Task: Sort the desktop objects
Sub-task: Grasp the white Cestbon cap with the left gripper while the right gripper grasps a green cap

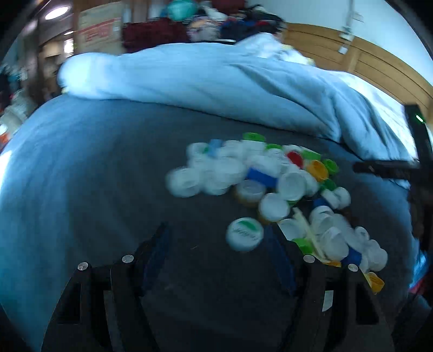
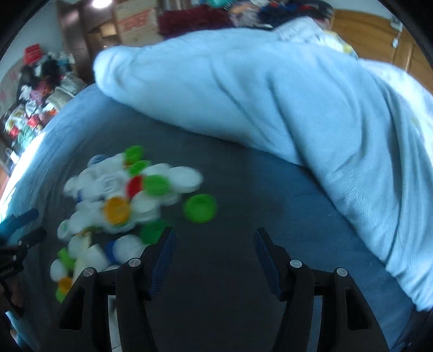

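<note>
- Left gripper hangs low over the bed, jaws wide and holding nothing; a white cap with green print lies just past its right fingertip.
- Right gripper hangs likewise low, jaws wide and bare, its left finger at the near edge of the cap pile.
- A lone green cap lies just right of the pile, apart from it.
- The pile, mostly white with green, blue, yellow and red caps, sits on the dark sheet.
- Beyond the pile lies a rumpled pale-blue duvet.
- Beyond the duvet stand a cardboard box and wood panelling.
</note>
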Demonstrator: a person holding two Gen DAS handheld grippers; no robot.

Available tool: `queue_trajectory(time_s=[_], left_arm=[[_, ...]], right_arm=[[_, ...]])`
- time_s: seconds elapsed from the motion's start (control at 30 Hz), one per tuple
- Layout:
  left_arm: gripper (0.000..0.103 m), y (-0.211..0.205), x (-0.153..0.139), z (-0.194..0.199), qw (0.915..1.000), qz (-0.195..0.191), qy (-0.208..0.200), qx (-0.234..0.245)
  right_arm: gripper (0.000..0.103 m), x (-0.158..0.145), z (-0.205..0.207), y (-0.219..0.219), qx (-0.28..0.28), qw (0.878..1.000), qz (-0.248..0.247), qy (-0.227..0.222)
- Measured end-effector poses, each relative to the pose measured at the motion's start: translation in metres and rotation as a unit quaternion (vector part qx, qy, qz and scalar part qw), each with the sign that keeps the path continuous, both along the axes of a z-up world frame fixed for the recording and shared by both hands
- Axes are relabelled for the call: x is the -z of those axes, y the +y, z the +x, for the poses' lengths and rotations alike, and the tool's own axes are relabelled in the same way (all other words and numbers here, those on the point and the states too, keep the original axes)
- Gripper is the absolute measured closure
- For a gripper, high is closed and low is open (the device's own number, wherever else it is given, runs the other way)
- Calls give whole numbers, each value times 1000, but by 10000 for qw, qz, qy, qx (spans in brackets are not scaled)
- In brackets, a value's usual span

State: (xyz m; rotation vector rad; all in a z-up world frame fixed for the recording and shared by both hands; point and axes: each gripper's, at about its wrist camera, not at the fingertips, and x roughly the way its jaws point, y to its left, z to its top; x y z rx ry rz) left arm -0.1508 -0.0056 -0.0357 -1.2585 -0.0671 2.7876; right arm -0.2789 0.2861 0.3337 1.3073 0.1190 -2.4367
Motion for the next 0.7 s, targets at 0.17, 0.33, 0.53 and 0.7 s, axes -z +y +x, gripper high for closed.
queue_trajectory(time_s=[0.17, 0.33, 0.53, 0.7], left_arm=[[38, 25, 7, -18, 9982, -242, -188, 525], [46, 24, 20, -18, 9978, -124, -549, 348], [47, 32, 27, -22, 9973, -150, -565, 444], [52, 31, 28, -22, 9975, -115, -560, 409]], right_arm=[[38, 10, -9, 6, -22, 9995, 10, -321], [38, 16, -7, -2, -249, 9985, 50, -479], [38, 14, -18, -17, -630, 9974, 106, -334], [38, 19, -30, -23, -694, 9971, 109, -308]])
